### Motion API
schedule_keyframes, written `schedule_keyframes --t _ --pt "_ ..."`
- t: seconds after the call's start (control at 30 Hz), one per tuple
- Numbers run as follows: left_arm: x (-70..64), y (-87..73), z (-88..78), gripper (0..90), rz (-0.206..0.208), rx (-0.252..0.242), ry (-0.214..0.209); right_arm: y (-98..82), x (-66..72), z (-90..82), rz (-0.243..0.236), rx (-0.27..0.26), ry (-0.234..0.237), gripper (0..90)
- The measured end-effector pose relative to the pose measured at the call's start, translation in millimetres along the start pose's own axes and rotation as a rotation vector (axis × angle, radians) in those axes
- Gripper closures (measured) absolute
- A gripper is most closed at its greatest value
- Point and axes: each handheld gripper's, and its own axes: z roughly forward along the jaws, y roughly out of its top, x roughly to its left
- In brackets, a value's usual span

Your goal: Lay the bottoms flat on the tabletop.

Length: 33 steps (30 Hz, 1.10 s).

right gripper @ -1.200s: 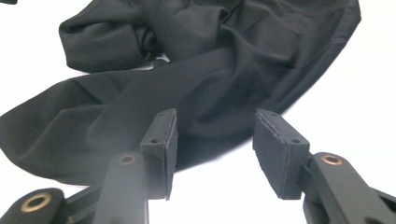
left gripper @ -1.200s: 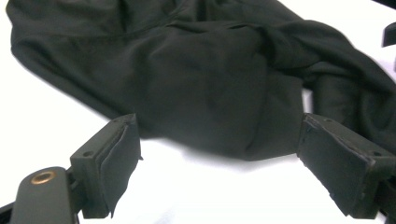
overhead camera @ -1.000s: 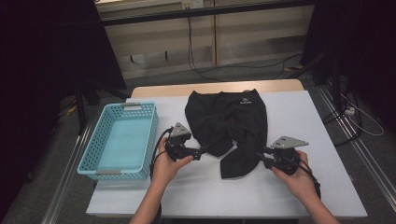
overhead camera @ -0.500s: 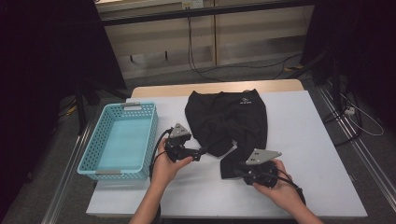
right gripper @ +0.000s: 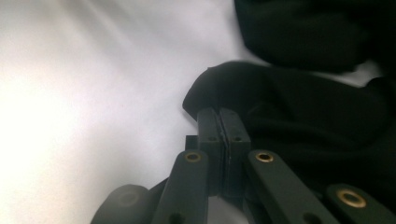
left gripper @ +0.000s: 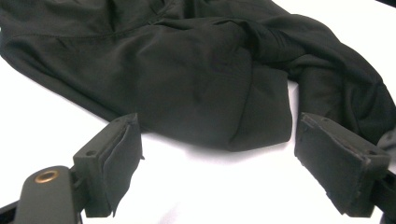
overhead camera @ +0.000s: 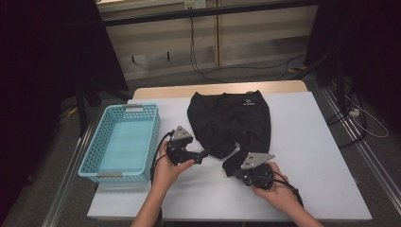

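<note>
A pair of black shorts (overhead camera: 231, 118) lies flat on the white table (overhead camera: 307, 142), waistband at the far side. My left gripper (overhead camera: 204, 155) rests on the table at the hem of the shorts' left leg. In the left gripper view its jaws (left gripper: 217, 158) stand wide open, the black shorts (left gripper: 196, 84) just beyond the pads. My right gripper (overhead camera: 235, 171) sits at the near tip of the other leg. Its jaws have just been closing. In the right gripper view the pads (right gripper: 218, 114) meet on the folded edge of the black shorts (right gripper: 303, 116).
A light blue plastic basket (overhead camera: 94, 151) stands on the table's left part, beside my left hand. Bare white table lies to the right of the shorts and along the near edge. Dark stands and cables surround the table on the floor.
My right hand has moved left and nearer, from the table right of the shorts to the tip of the near leg. The left hand has stayed put.
</note>
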Motion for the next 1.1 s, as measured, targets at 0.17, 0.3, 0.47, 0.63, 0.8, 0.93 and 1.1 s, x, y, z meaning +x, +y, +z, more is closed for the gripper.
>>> schedule_keyframes --t 0.17,0.3,0.47,0.63,0.8,0.93,1.1 --pt "0.9 0.1 -0.2 15.3 0.000 0.001 0.004 2.2 -18.5 -33.9 0.052 -0.102 -0.043 89.3" --pt "-0.6 1.3 1.4 15.4 0.005 0.005 0.001 -2.6 -38.1 -62.8 0.125 -0.191 -0.097 89.3" --pt "-2.5 2.5 5.4 15.5 0.006 0.005 -0.010 -14.9 -62.6 -86.4 0.177 -0.218 -0.187 89.3" --pt "-1.8 3.9 7.0 15.7 0.004 0.004 -0.012 -35.0 -83.9 -92.6 0.236 -0.169 -0.266 89.2" --pt "-2.3 5.2 8.9 15.7 0.010 0.004 -0.017 -47.9 -93.1 -91.8 0.262 -0.117 -0.302 89.1" --pt "-3.0 5.9 9.8 15.7 0.006 0.002 -0.024 -47.9 -89.5 -89.8 0.246 -0.110 -0.309 79.7" --pt "-4.2 6.3 10.8 15.7 0.004 0.002 -0.028 -35.0 -76.3 -87.8 0.199 -0.143 -0.284 65.2"
